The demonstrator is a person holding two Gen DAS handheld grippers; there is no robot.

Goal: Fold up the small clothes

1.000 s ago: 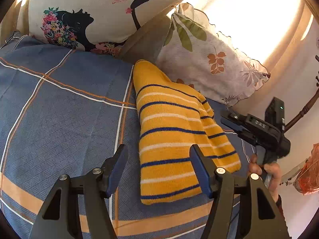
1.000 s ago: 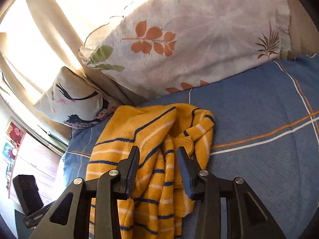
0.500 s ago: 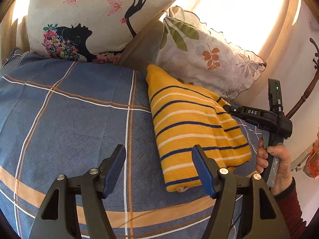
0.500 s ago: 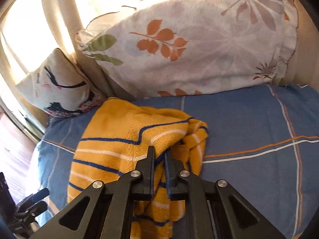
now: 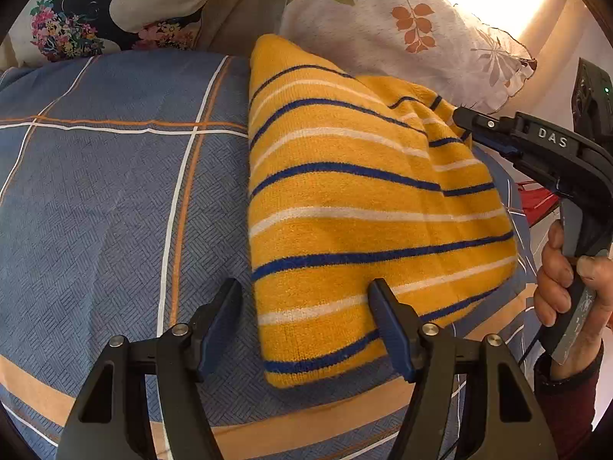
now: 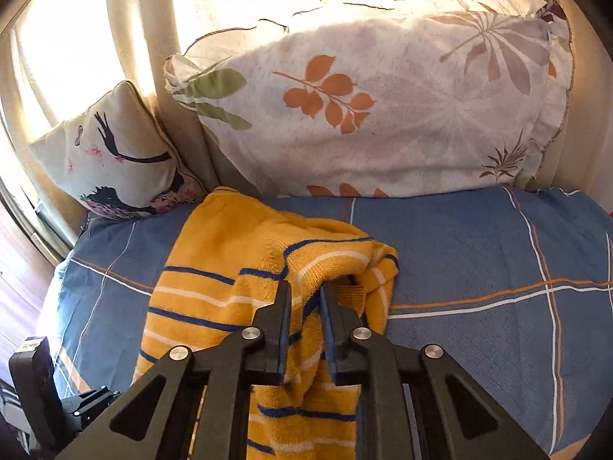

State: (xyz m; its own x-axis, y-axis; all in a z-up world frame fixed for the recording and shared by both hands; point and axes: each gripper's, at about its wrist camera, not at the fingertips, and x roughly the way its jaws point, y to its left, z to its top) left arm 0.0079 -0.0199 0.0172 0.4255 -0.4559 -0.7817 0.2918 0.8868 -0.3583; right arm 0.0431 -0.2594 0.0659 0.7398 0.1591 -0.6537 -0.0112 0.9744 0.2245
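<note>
Bedsheet [image 5: 115, 199], blue with white and orange checks, covers the bed. Left gripper [image 5: 306, 326] hangs over it with jaws wide apart, nothing pressed between them; its right finger lies over the near edge of the yellow striped sweater [image 5: 364, 211]. That folded sweater lies on the sheet, its far end touching the leaf-print pillow [image 5: 421, 38]; a cushion with a black silhouette [image 5: 95, 11] stands further left. Right gripper [image 6: 304, 303], in a hand [image 5: 567, 291], has a bunched fold of the sweater between narrow jaws that are opening.
</note>
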